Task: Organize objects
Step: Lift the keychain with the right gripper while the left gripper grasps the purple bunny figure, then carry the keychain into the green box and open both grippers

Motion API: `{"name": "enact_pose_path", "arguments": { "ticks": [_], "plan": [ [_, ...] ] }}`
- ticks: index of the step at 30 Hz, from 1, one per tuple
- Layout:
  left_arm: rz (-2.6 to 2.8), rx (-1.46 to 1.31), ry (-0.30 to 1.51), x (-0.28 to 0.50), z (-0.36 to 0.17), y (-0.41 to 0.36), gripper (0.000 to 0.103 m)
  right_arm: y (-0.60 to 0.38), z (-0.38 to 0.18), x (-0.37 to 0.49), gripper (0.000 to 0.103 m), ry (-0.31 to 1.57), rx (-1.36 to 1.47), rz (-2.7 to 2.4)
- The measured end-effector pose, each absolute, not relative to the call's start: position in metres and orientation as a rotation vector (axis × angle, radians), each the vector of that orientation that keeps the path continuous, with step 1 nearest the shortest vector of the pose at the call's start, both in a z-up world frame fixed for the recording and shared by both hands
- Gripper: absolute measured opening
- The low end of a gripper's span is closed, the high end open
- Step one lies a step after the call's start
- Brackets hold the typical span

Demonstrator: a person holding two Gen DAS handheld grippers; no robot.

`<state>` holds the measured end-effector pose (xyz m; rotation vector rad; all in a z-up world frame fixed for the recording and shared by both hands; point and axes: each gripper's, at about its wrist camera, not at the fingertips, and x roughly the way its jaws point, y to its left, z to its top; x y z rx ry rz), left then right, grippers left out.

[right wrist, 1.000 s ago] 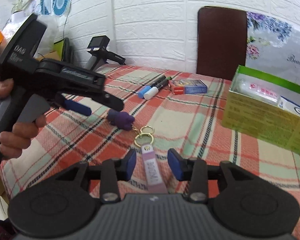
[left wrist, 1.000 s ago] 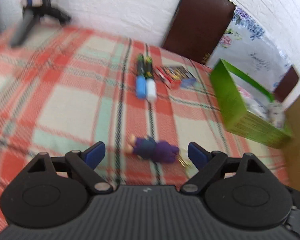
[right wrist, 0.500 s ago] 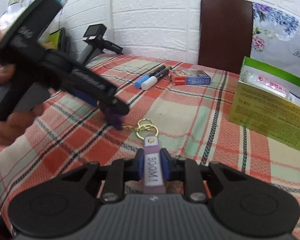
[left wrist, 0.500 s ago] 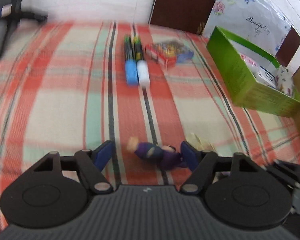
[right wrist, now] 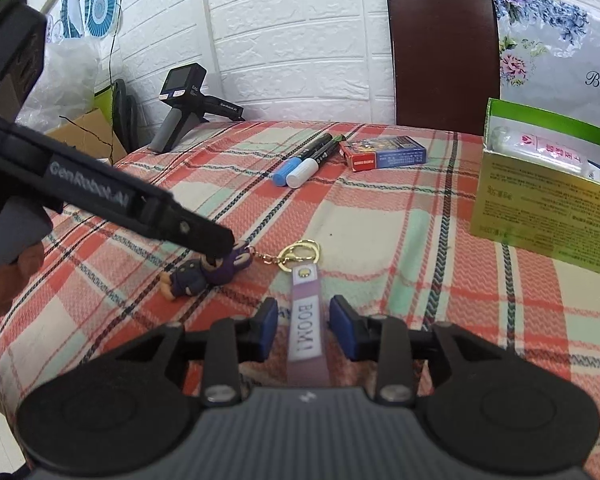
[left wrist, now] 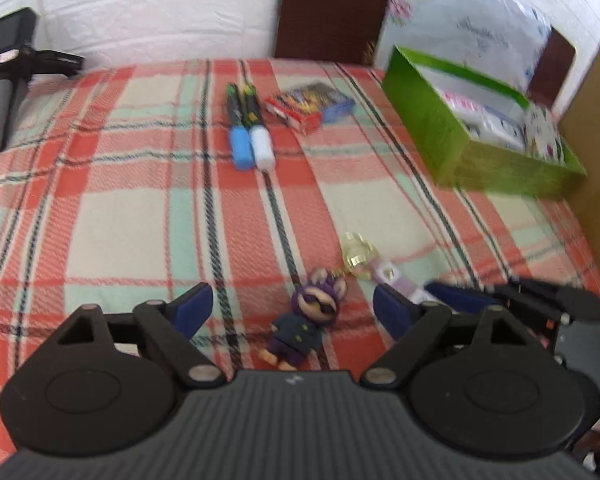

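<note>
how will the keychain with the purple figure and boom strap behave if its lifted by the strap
Probably floppy: the strap, gold rings and thin chain link loosely to the purple figure, so it should dangle and swing. It looks light for its size. The flat strap likely bends rather than staying stiff between the right gripper fingers.

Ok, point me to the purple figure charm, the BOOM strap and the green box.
purple figure charm (left wrist: 300,332), left wrist view, on its dark torso.
BOOM strap (right wrist: 305,330), right wrist view, on the white label.
green box (right wrist: 540,208), right wrist view, on its printed front wall.
</note>
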<state>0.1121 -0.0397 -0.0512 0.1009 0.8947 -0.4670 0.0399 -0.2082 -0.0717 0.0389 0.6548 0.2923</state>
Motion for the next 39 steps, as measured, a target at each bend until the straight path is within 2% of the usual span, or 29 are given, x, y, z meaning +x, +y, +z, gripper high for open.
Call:
{"name": "enact_pose_path", "arguments": {
  "ticks": [1,2,3,4,5,9,12,18,23,30,34,39],
  "plan": [
    [-0.477,0.131,0.904,0.110,-0.056,-0.043,0.084,-0.207,-0.072,0.040,0.033,0.653,0.036,0.290],
    [-0.485,0.164,0.919,0.108,-0.062,-0.047,0.071,-0.205,-0.073,0.040,0.034,0.652,0.032,0.288],
    [-0.484,0.191,0.924,0.107,-0.068,-0.050,0.066,-0.203,-0.074,0.039,0.033,0.650,0.023,0.290],
    [-0.476,0.210,0.884,0.104,-0.068,-0.050,0.058,-0.200,-0.074,0.040,0.025,0.651,0.002,0.289],
    [-0.479,0.223,0.869,0.103,-0.068,-0.051,0.039,-0.197,-0.074,0.039,0.019,0.640,-0.019,0.291],
    [-0.518,0.060,0.902,0.115,-0.056,-0.043,0.039,-0.193,-0.071,0.041,0.019,0.624,-0.008,0.317],
    [-0.546,0.055,0.845,0.114,-0.037,-0.058,0.039,-0.193,-0.060,0.036,0.019,0.543,-0.041,0.301],
    [-0.656,0.013,0.729,0.132,0.015,-0.098,0.039,-0.227,-0.028,0.036,0.019,0.366,-0.050,0.166],
    [-0.746,0.062,0.639,0.147,0.044,-0.164,0.039,-0.278,-0.003,0.054,0.019,0.260,-0.006,0.020],
    [-0.739,0.085,0.664,0.183,0.027,-0.234,0.041,-0.348,-0.012,0.088,0.019,0.254,0.078,-0.160],
    [-0.640,0.136,0.688,0.192,0.005,-0.248,0.044,-0.382,-0.035,0.102,0.029,0.335,0.138,-0.253],
    [-0.624,0.150,0.722,0.186,-0.005,-0.243,0.044,-0.387,-0.043,0.079,0.032,0.314,0.173,-0.276]
  ]
}}
